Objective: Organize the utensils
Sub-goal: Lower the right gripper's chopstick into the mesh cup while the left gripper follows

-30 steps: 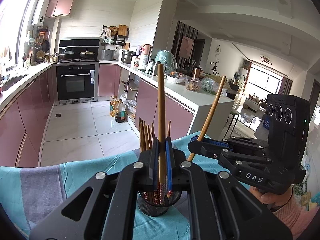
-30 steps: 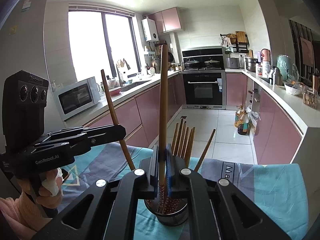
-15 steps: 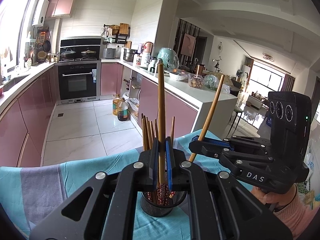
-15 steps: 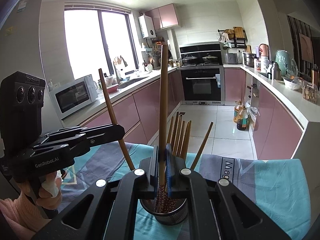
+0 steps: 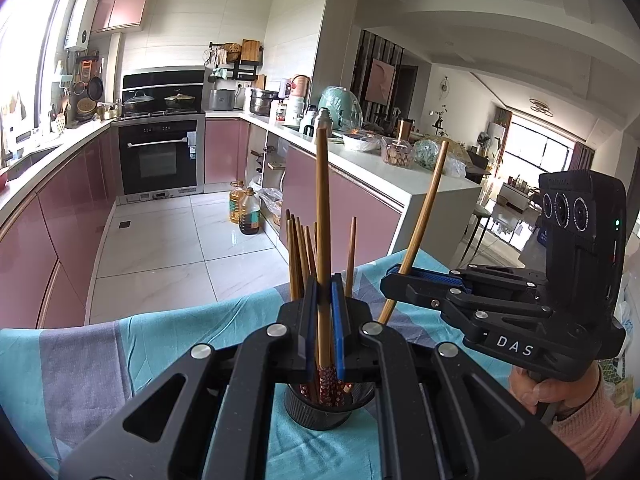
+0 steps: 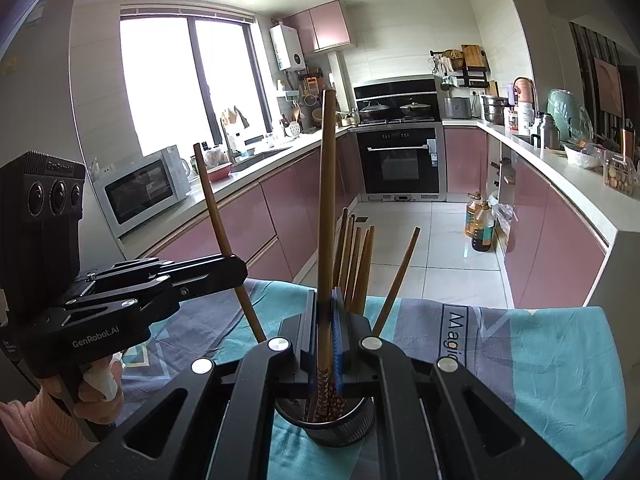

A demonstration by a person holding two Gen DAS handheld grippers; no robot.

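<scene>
A black mesh cup (image 5: 324, 412) (image 6: 326, 424) stands on a teal and grey cloth (image 5: 120, 360) and holds several wooden chopsticks (image 5: 298, 252) (image 6: 356, 260). My left gripper (image 5: 324, 292) is shut on one upright chopstick (image 5: 322, 200), whose patterned red end reaches down to the cup's mouth. My right gripper (image 6: 326, 304) is shut on another upright chopstick (image 6: 327, 200) above the same cup. In each wrist view the other gripper comes in from the side: the right gripper (image 5: 394, 276) with its slanted chopstick (image 5: 426, 216), the left gripper (image 6: 236, 270) with its own chopstick (image 6: 218, 220).
The cloth-covered table (image 6: 540, 360) ends just beyond the cup, above a tiled kitchen floor (image 5: 160, 248). Pink cabinets and white counters run along both sides, with an oven (image 6: 400, 160) at the far end. Oil bottles (image 5: 246, 212) stand on the floor.
</scene>
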